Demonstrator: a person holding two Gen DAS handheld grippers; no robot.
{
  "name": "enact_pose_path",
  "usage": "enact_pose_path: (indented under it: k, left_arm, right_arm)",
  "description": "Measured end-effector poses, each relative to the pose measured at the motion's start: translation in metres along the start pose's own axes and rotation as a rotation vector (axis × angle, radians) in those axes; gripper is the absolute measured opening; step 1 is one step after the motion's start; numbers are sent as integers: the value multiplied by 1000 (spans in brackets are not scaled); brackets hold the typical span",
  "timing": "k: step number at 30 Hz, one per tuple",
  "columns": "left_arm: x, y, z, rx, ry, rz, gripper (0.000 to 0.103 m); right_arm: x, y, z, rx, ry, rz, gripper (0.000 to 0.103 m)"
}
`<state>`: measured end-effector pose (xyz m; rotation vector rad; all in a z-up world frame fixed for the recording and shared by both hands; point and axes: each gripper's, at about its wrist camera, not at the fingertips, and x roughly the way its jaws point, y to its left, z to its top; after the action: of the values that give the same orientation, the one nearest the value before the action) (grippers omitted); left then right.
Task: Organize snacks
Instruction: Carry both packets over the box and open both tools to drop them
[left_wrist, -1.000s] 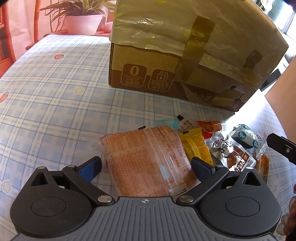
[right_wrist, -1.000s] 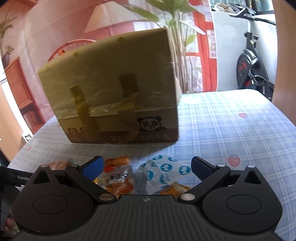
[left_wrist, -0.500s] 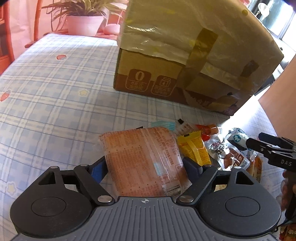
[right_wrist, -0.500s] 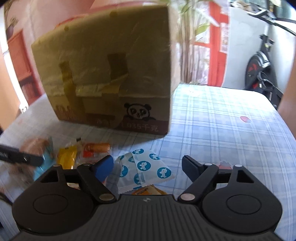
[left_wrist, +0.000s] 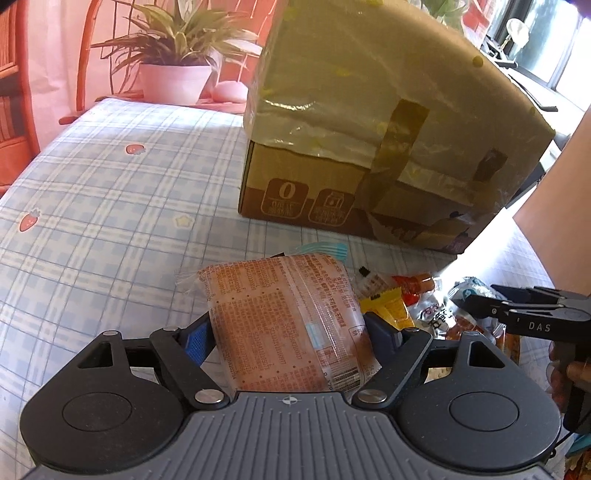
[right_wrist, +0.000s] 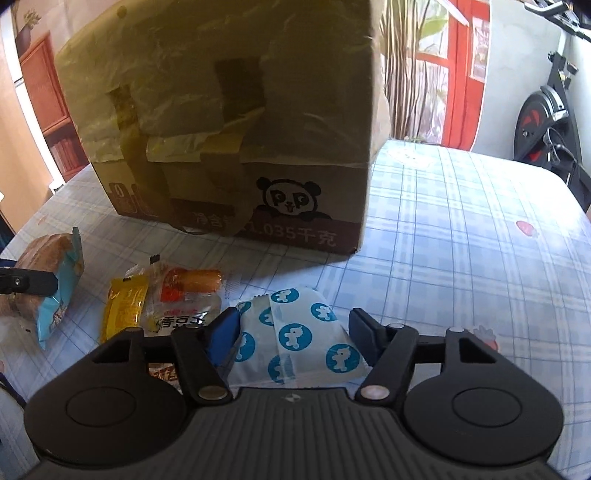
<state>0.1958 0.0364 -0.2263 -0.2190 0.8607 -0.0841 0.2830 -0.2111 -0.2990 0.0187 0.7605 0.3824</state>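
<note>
Cardboard box (left_wrist: 369, 147) across the upper frame, flaps taped over; no opening visible, so risk of snacks butting a closed side. Checked desk (left_wrist: 110, 206) beneath, slick cloth, packets apt to slide. Orange bread packet (left_wrist: 288, 325) low centre, pinched between the fingers of the left gripper (left_wrist: 291, 334); soft and crinkly, liable to slip or crush. White-and-blue packet (right_wrist: 295, 336) low centre, bracketed by the right gripper (right_wrist: 293, 328), not visibly clamped; could shift aside. Small yellow packet (right_wrist: 123, 306) and sausage packet (right_wrist: 188, 291) lower left, easily dragged along.
</note>
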Motion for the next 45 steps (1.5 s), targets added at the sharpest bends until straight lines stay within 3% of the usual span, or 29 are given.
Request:
enact_pose_path:
  k: [5, 13, 28, 37, 45]
  left_arm:
    - [-6, -1, 2, 2, -22, -13, 84]
    - [-25, -6, 15, 43, -99, -22, 84]
    - [-84, -36, 48, 178, -259, -156, 84]
    - [-114, -55, 95, 235, -356, -214, 84]
    - [-105, -75, 166, 271, -403, -209, 84]
  right_arm:
    - [-4, 0, -2, 19, -10, 0, 62]
    - [-36, -5, 1, 146, -150, 16, 53]
    - [-117, 20, 29, 98, -387, 50, 51]
    - [-154, 33, 75, 33, -504, 72, 51]
    - [-136, 40, 129, -40, -530, 65, 51]
